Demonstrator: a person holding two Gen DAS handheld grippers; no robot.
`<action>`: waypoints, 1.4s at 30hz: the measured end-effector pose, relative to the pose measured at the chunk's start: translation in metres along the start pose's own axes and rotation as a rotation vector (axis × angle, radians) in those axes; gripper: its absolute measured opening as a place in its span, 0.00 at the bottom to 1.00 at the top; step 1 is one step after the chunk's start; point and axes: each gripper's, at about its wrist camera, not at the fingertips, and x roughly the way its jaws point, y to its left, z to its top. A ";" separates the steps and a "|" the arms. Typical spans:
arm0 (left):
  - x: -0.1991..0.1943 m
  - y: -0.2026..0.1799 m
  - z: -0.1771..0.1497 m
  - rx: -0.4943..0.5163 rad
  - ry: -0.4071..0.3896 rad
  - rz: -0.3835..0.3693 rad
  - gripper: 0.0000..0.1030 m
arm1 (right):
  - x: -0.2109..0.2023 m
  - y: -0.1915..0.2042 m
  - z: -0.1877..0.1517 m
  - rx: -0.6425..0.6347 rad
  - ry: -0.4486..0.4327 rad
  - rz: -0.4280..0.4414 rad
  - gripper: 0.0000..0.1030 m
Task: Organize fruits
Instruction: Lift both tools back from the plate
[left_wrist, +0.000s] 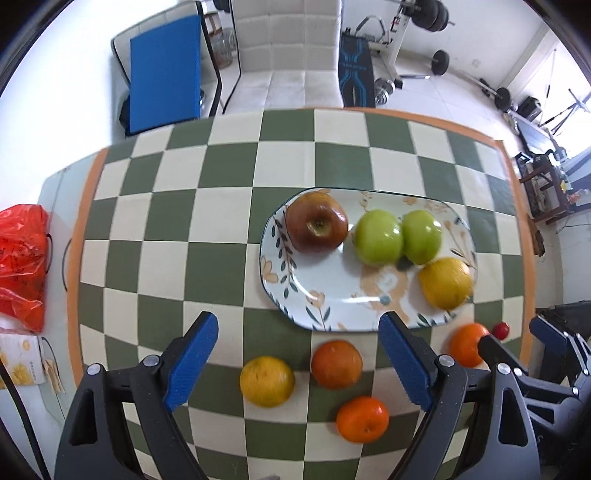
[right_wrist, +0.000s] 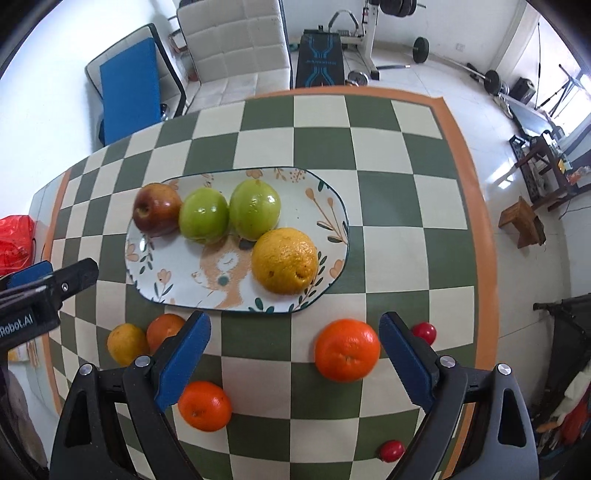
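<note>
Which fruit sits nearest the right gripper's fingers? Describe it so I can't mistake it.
Start at the oval floral plate on the checkered cloth, then come toward the camera off its right end. There, loose on the cloth, lies an orange tangerine beside the open right gripper. It is the largest loose orange fruit, with a small red fruit just beyond.

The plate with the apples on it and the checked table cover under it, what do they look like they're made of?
The plate looks like glazed ceramic: glossy white with printed flowers and a dark rim, and window light glints off it. The table cover looks like a smooth wipeable sheet, perhaps vinyl or coated cloth; it lies flat with a soft sheen in green and cream squares with an orange border. The pictures cannot settle which.
</note>
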 end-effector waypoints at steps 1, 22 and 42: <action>-0.010 -0.001 -0.006 0.007 -0.020 0.000 0.87 | -0.008 0.001 -0.003 -0.002 -0.012 -0.002 0.92; -0.138 -0.001 -0.074 0.043 -0.234 -0.034 0.87 | -0.154 0.017 -0.066 -0.012 -0.223 0.052 0.92; -0.108 0.018 -0.072 0.007 -0.172 0.045 1.00 | -0.115 0.024 -0.065 0.033 -0.113 0.156 0.92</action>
